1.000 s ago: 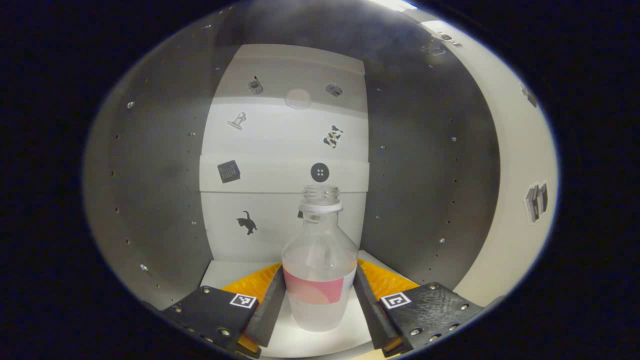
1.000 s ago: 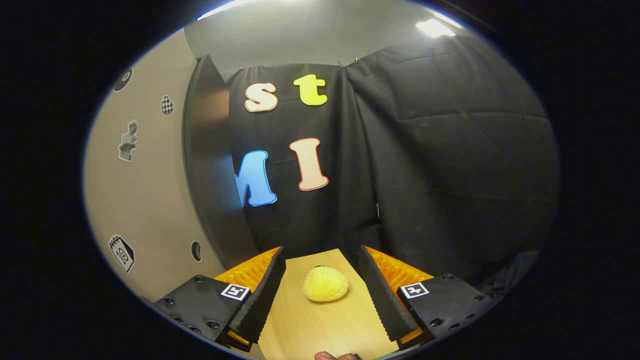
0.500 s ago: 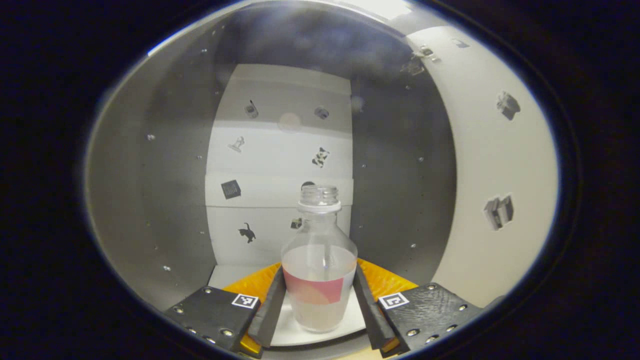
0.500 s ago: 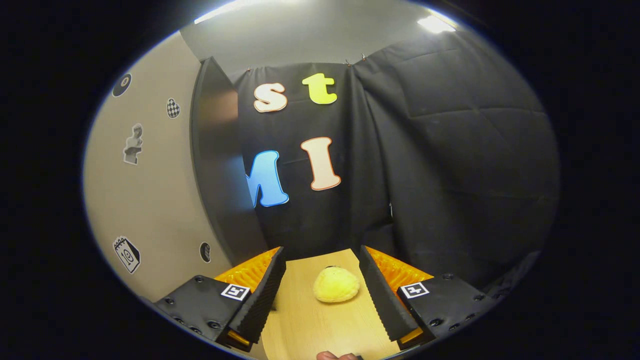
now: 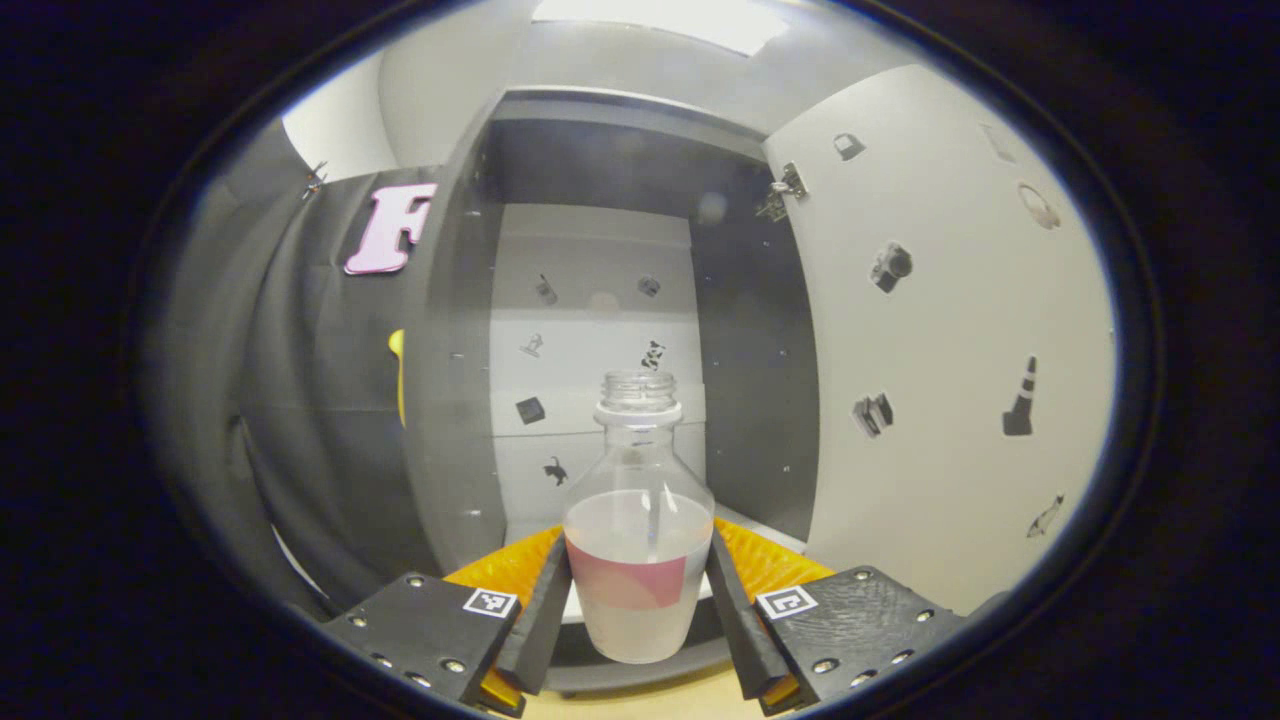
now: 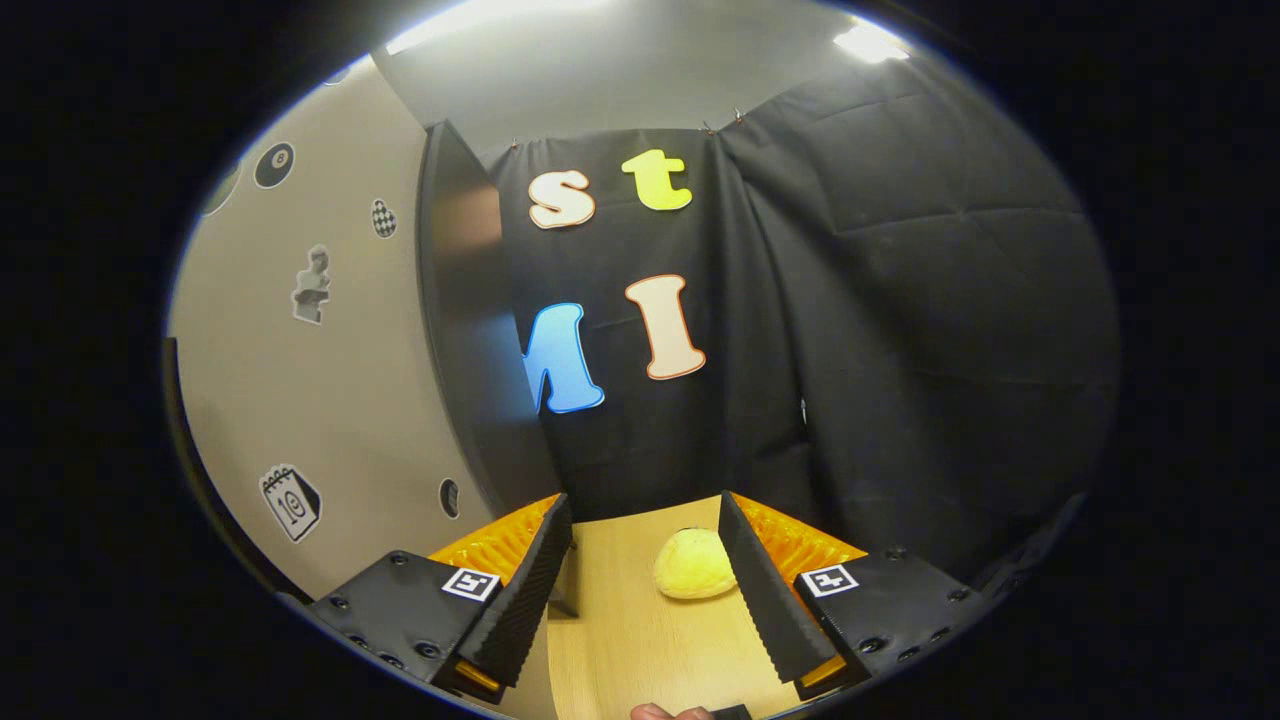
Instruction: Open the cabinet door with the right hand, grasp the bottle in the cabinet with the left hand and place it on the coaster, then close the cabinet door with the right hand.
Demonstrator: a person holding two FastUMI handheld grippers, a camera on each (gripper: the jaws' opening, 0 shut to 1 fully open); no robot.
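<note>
Your left gripper point(image 5: 638, 590) has its jaws pinching the bottle point(image 5: 638, 545), one finger pressed on each side of the lower body at the pink label. The bottle stands upright and uncapped, with clear liquid reaching about its shoulder. It is in front of the open cabinet point(image 5: 600, 330), its base at the near edge of the cabinet floor; you cannot tell whether it rests on that edge or is lifted off it. The door point(image 5: 950, 330) is swung wide to the right of the opening, with small stickers on its pale face, and the back panel inside carries stickers too. In the right gripper view, your right gripper point(image 6: 645, 575) has its jaws spread with nothing between them, held over the wooden counter point(image 6: 620, 640). A yellow lump point(image 6: 695, 565) lies on the counter just beside the right finger point(image 6: 770, 590). The door stands to the left there.
</note>
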